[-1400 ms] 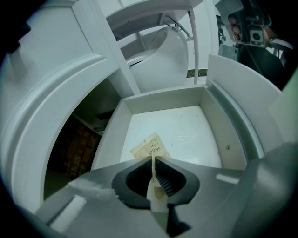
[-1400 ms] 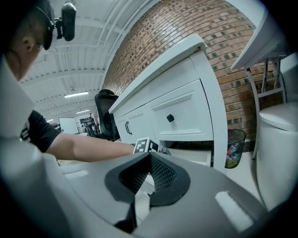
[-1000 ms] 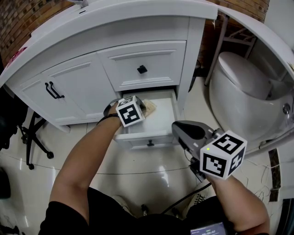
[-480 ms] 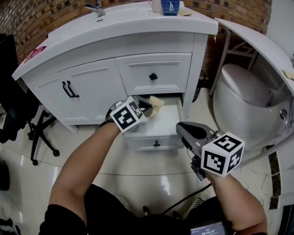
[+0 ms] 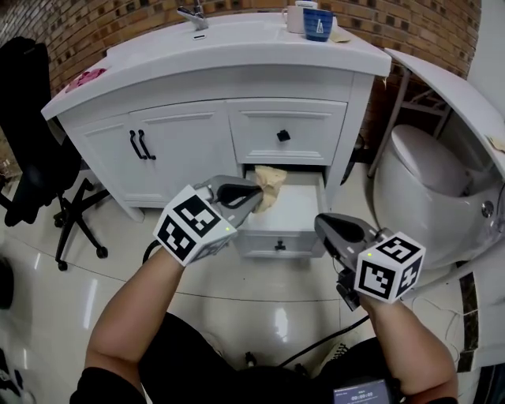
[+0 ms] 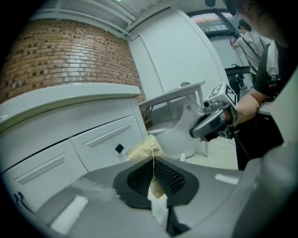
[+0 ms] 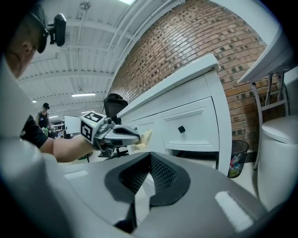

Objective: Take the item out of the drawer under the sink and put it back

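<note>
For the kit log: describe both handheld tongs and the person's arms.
Left tongs and right tongs: smooth grey shells, black mesh-textured pads inside. Each carries a white cube with black square markers. A black cable hangs below the right one. The person wears black short sleeves.

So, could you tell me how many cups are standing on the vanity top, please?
2: a white mug and a blue cup just beside it, both at the back right of the countertop, right of the tap. Others could lie beyond the picture's top edge.
</note>
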A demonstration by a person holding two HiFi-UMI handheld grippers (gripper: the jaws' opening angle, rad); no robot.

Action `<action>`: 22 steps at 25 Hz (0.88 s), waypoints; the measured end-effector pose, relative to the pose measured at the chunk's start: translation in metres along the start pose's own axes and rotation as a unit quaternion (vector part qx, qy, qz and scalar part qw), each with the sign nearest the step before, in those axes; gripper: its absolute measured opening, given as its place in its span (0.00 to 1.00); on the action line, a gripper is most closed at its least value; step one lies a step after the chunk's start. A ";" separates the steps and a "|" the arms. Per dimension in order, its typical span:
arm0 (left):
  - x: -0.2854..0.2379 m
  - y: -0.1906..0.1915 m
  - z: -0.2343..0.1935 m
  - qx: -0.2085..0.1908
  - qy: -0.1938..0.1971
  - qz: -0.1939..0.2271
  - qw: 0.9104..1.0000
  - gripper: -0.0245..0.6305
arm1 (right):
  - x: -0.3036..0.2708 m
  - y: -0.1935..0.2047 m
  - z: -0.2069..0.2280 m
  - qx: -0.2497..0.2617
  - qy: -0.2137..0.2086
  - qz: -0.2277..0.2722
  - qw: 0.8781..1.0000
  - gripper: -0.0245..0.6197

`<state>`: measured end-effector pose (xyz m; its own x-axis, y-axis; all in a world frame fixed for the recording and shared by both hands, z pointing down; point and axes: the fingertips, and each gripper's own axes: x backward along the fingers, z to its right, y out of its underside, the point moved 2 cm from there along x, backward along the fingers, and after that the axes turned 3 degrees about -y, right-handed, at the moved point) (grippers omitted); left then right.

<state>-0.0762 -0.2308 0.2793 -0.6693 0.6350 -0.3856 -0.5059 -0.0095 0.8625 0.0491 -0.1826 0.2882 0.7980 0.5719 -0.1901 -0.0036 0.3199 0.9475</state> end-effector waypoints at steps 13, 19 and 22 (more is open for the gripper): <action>0.082 -0.011 0.015 0.138 -0.062 0.148 0.977 0.06 | 0.007 -0.004 -0.019 0.003 -0.005 0.010 1.000 0.04; 0.079 0.008 0.026 0.179 -0.048 0.150 0.971 0.06 | 0.008 -0.003 -0.026 0.005 0.000 0.010 1.000 0.04; 0.075 0.016 0.025 0.200 -0.041 0.145 0.968 0.06 | 0.007 -0.003 -0.022 0.009 0.005 0.009 1.000 0.04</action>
<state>-0.1214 -0.1640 0.2725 -0.6977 0.7100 -0.0957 -0.0411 0.0937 0.9948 0.0412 -0.1624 0.2787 0.7913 0.5859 -0.1749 -0.0073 0.2951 0.9554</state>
